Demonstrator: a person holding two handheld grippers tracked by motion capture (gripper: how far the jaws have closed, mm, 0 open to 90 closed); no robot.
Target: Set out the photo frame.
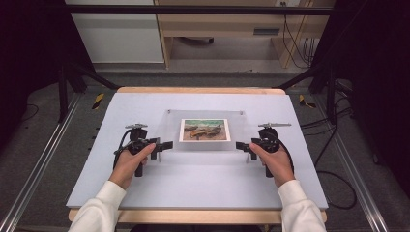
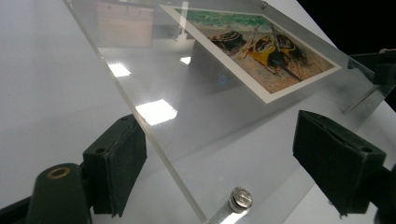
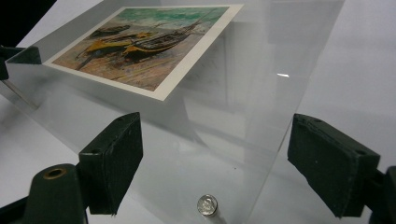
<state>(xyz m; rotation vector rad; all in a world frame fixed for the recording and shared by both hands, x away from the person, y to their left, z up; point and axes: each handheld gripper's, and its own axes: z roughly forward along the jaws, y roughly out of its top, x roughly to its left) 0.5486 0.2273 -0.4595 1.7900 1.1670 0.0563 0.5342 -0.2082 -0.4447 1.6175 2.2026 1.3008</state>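
Left claw (image 1: 167, 144) is spread wide, and in its own gripper view the near corner of the clear acrylic frame (image 2: 196, 126) sits in the gap between the two black jaws, with neither pad pressing on it as far as I can see. Right claw (image 1: 239, 145) is the same deal on the other side: jaws wide apart, the frame's edge between them, no squeeze that I can make out.

The frame lies flat around the middle of the counter (image 1: 193, 183), which has a pale sheet on top and a wooden edge at front and back. Inside it there's a print (image 1: 204, 130) of boats pulled up on a beach, white border round it, sitting roughly in the centre of the clear panel.

Small silver standoff screws at the corners: one (image 2: 240, 198) shows right between the left claw's jaws, another (image 3: 207, 205) between the right claw's jaws.

Both hands grip their tools from the near side, white sleeves coming in from the bottom, one claw at each end of the frame, pointing in at each other.
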